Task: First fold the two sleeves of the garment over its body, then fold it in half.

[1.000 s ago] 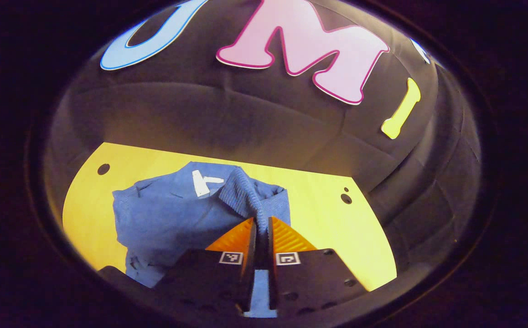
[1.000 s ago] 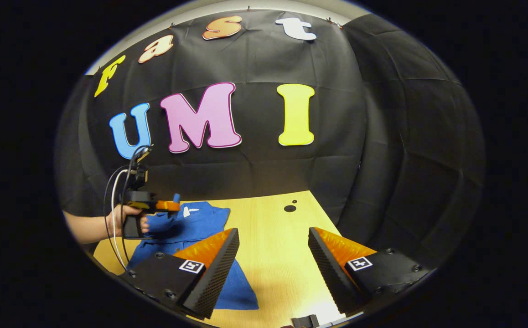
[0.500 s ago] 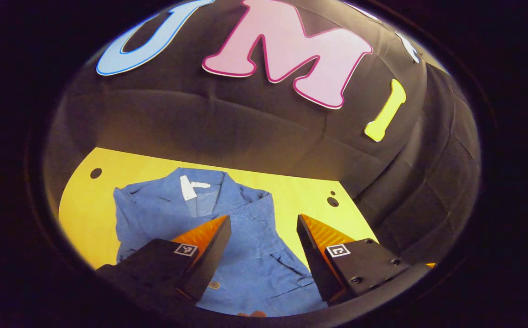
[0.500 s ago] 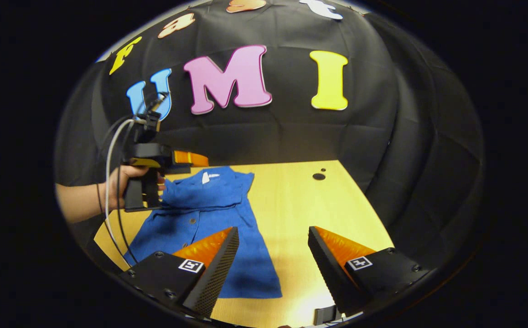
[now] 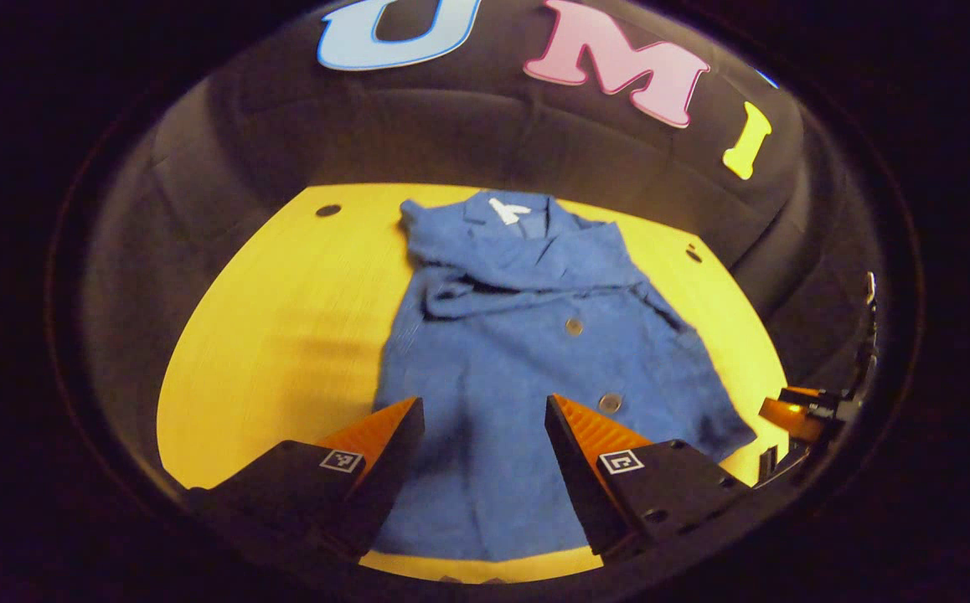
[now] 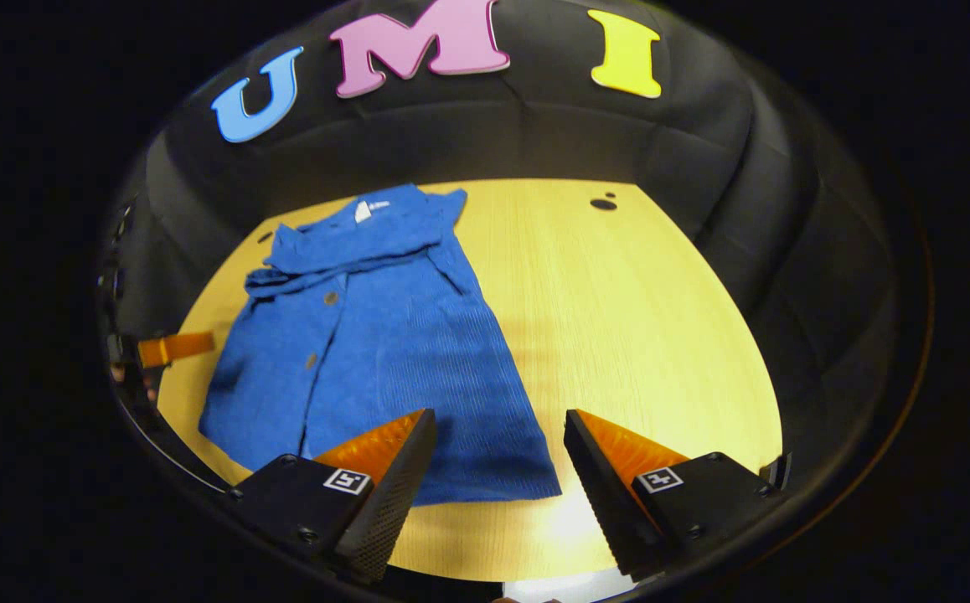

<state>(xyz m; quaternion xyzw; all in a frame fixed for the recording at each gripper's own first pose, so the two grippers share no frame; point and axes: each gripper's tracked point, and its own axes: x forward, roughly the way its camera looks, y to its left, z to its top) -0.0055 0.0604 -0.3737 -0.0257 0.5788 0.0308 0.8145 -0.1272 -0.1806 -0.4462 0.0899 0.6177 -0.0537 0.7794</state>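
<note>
A blue button-up shirt [image 5: 527, 335] lies flat on the yellow wooden table [image 5: 284, 318], collar at the far end and hem towards me. Both sleeves are folded in across the chest in a rumpled band below the collar. My left gripper [image 5: 485, 414] hovers open above the lower part of the shirt, nothing between its fingers. In the right gripper view the shirt [image 6: 384, 335] lies left of centre on the table [image 6: 636, 318]. My right gripper [image 6: 497, 423] is open above the hem's right corner and bare wood. The other gripper appears at each view's edge: right gripper [image 5: 795, 410], left gripper [image 6: 175, 347].
Small dark holes mark the table's far corners [image 5: 327, 210] [image 6: 603, 203]. Black cloth walls close in the table at the back and sides. Bare wood stretches to the right of the shirt in the right gripper view.
My left gripper let go of the shirt fabric it pinched and opened. Both grippers drew back towards the hem end, so the whole shirt now lies in view.
</note>
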